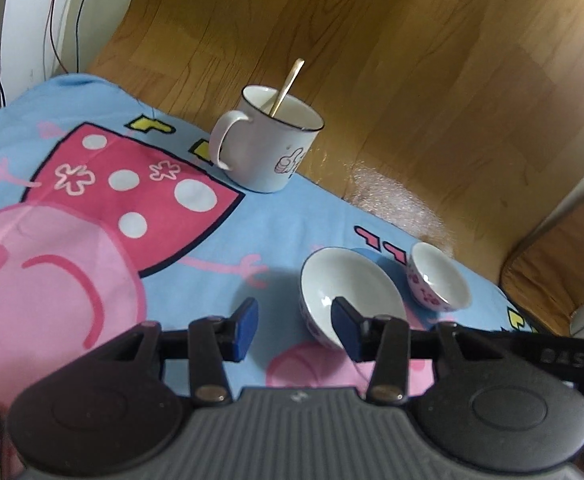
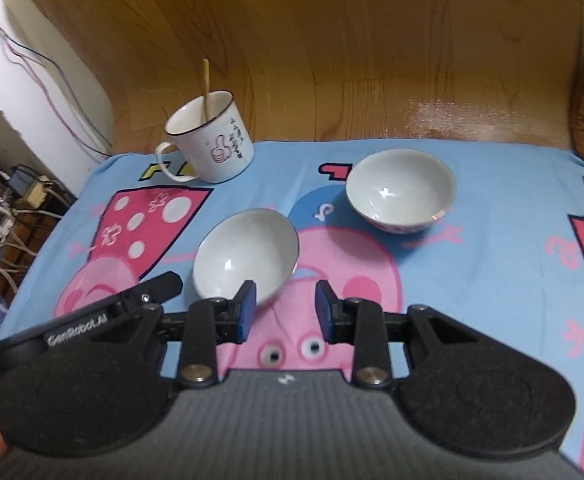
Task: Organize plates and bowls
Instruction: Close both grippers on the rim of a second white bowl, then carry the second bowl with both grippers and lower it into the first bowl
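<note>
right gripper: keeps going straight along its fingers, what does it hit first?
Probably the tablecloth: the right gripper is open and empty, with pink print straight ahead. The nearer bowl sits just left of that line, by the left finger; depth is unclear, so it may clip the rim.

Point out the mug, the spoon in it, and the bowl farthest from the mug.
mug (image 2: 220, 148), right wrist view, on its printed side wall.
spoon (image 2: 205, 80), right wrist view, on the handle above the rim.
far bowl (image 2: 399, 188), right wrist view, on its inner wall.
</note>
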A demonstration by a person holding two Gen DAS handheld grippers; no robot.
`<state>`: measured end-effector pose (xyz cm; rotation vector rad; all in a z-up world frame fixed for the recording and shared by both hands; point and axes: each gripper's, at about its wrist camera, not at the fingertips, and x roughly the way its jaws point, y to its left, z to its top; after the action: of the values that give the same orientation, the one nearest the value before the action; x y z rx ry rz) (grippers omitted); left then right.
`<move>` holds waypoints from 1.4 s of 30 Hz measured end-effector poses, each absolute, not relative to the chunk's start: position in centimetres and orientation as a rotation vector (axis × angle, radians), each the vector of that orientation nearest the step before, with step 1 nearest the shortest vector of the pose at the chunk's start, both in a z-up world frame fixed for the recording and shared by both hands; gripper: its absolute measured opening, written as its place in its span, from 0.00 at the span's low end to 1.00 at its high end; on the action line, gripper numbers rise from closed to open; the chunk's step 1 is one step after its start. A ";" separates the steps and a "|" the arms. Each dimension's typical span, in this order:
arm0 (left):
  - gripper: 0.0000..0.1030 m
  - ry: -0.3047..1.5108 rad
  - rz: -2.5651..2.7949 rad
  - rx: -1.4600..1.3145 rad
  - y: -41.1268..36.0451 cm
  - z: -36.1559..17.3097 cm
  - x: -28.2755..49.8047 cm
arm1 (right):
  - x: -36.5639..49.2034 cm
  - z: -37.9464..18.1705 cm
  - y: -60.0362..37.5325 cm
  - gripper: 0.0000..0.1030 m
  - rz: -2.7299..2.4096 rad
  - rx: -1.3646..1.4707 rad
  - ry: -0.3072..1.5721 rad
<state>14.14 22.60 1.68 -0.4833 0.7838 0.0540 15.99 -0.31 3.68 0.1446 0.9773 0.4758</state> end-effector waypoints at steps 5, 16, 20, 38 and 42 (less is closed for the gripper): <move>0.37 0.815 0.062 -0.499 22.4 0.5 16.1 | 18.6 1.7 0.8 0.34 0.439 0.154 1.009; 0.08 0.854 0.029 -0.553 22.3 -0.7 15.6 | 17.8 0.8 3.0 0.10 0.482 0.032 1.001; 0.07 0.826 0.006 -0.552 21.7 0.6 13.1 | 15.2 1.7 2.1 0.11 0.511 0.005 0.984; 0.08 0.756 -0.175 -0.469 11.8 6.1 5.4 | 5.8 6.9 -7.5 0.11 0.452 0.010 0.866; 0.08 0.753 -0.212 -0.435 9.5 6.8 4.4 | 4.5 7.2 -9.9 0.12 0.429 0.035 0.853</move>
<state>4.45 9.49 6.75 -0.4354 0.7534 -0.2120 4.47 -9.95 7.24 0.0348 0.8525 0.4288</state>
